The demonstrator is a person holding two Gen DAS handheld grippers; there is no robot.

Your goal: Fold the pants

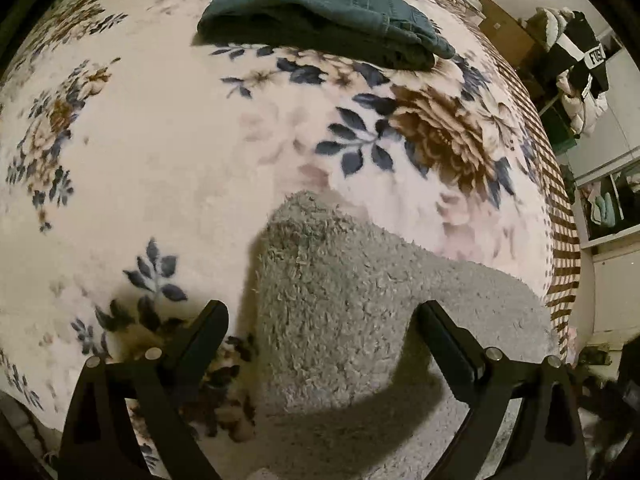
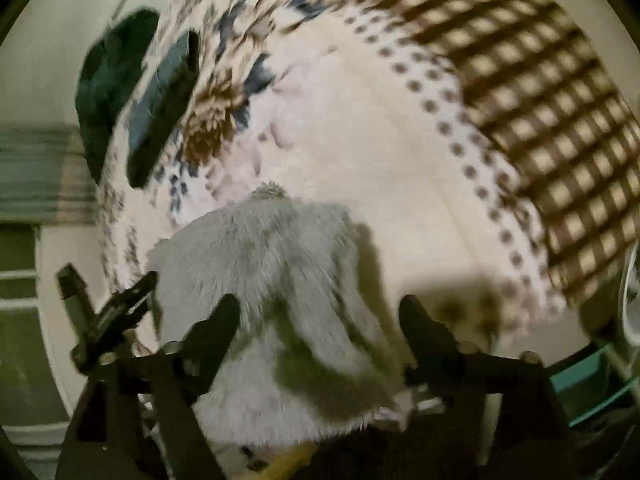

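Fluffy grey pants (image 1: 340, 312) lie on the floral bed cover (image 1: 160, 152), reaching from the near edge toward the middle. My left gripper (image 1: 322, 320) is open, its fingers to either side of the grey fabric just above it. In the right wrist view the same grey pants (image 2: 272, 264) lie bunched between the fingers of my right gripper (image 2: 320, 312), which is open. The left gripper (image 2: 116, 312) shows at that view's left edge. This view is blurred.
Folded dark teal pants (image 1: 320, 12) lie at the far side of the bed, also showing in the right wrist view (image 2: 160, 108). A brown checkered border (image 2: 540, 100) runs along the bed's right edge. Clothes and boxes (image 1: 576, 64) stand beyond it.
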